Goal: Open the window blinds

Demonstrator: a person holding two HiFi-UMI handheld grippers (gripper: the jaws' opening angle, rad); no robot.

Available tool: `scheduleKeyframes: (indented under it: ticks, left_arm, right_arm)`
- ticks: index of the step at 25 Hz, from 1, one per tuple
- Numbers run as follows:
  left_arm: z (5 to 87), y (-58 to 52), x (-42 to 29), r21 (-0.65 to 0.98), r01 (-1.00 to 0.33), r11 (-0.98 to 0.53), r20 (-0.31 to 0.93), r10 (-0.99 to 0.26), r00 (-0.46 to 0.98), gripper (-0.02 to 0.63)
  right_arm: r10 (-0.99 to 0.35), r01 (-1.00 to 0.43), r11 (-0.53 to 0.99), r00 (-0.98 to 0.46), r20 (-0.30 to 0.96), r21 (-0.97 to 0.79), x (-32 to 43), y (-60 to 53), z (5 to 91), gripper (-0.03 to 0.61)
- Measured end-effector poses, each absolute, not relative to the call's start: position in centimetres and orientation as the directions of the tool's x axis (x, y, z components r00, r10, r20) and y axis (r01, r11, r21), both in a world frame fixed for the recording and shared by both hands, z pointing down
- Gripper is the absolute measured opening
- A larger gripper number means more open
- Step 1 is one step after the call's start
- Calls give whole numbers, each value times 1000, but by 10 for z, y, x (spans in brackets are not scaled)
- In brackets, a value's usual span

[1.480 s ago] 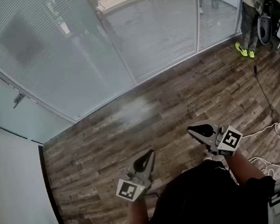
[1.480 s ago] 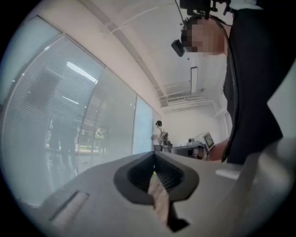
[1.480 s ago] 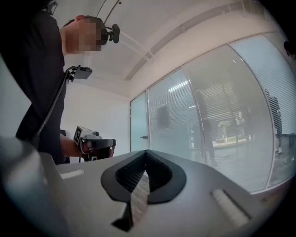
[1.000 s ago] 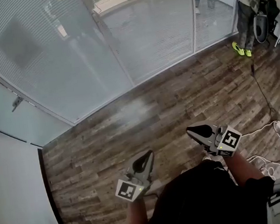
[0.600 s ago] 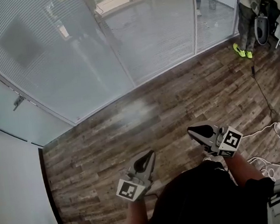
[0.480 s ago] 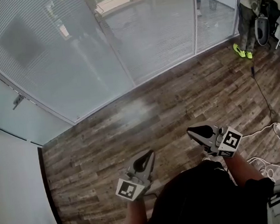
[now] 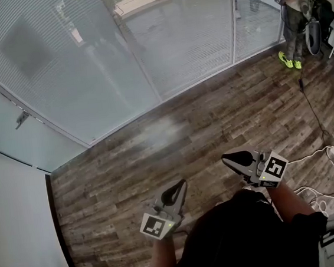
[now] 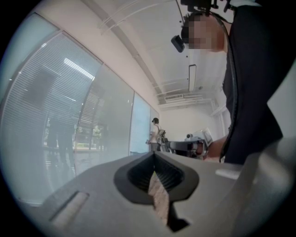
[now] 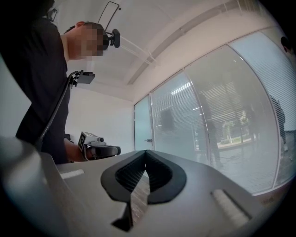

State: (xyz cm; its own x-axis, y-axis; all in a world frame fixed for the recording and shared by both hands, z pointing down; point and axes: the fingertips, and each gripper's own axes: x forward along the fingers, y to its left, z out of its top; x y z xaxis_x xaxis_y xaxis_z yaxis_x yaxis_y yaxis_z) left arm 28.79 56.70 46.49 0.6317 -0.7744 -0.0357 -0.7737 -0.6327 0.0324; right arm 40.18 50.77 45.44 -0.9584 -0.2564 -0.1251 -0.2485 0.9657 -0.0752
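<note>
The window blinds (image 7: pixel 82 62) hang behind a glass wall across the far side of the room, slats closed to a grey haze; they also show in the left gripper view (image 8: pixel 41 115) and the right gripper view (image 9: pixel 222 120). My left gripper (image 7: pixel 180 185) is held level over the wooden floor, well short of the glass, with its jaws shut and nothing between them (image 8: pixel 154 155). My right gripper (image 7: pixel 224 159) hovers beside it, likewise shut and empty (image 9: pixel 145 152). Each gripper appears in the other's view: the right gripper (image 8: pixel 190 144) and the left gripper (image 9: pixel 99 148).
A person (image 7: pixel 296 15) with a bag stands at the far right by the glass. Cables (image 7: pixel 329 154) trail over the wooden floor (image 7: pixel 156 143) on the right. A glass door with a handle (image 7: pixel 22 119) adjoins the blinds on the left, next to a white wall (image 7: pixel 16 223).
Both grippers stay shut and hover in nearly the same place. The person at the far right has shifted slightly.
</note>
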Motion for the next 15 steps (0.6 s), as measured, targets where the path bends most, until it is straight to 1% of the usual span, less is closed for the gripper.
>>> scheduleKeyframes:
  ticks: [3,9,15]
  left_arm:
    - [464,568,288,38,-770,-637,-45,-770,636,5]
    - [472,574,306,52,-746,-663,-40,-748,662,5]
    - [474,572,306,59,-741,-669,-29,-743,669,5]
  right_arm:
    - [-225,-222,974,-971,-83,-46,394,520,454,6]
    - [-227,-223,973,-972,-69,-51,401,532,462,6]
    - [-230,-227,972,-970,-72,-53,400,530,463,6]
